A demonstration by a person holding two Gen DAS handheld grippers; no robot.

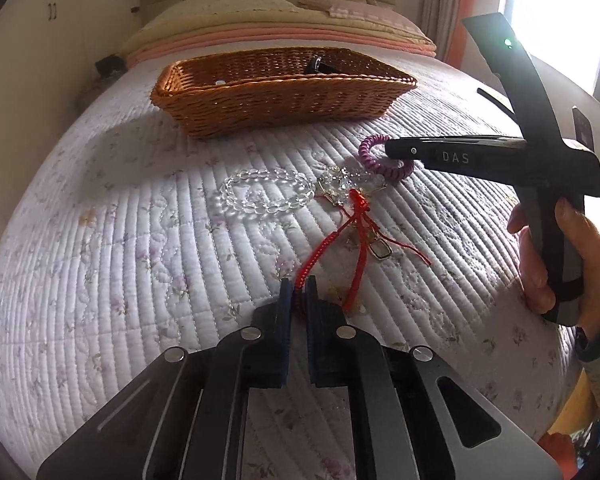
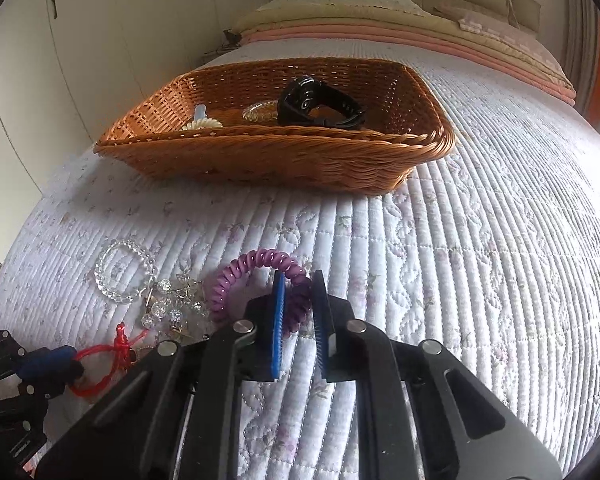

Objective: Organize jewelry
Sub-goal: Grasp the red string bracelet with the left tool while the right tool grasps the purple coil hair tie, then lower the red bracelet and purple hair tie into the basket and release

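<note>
On the quilted floral bed [image 2: 480, 240], the left gripper [image 1: 299, 286] pinches a red braided cord bracelet [image 1: 354, 222] while the right gripper [image 2: 298, 280] straddles, unclosed, a purple spiral hair tie [image 2: 236, 280] near the brown wicker basket [image 2: 284, 160].

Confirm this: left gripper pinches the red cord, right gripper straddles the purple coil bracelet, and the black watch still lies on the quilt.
Not quite. The right wrist view shows the black watch inside the wicker basket, not on the quilt. The rest stands.
</note>
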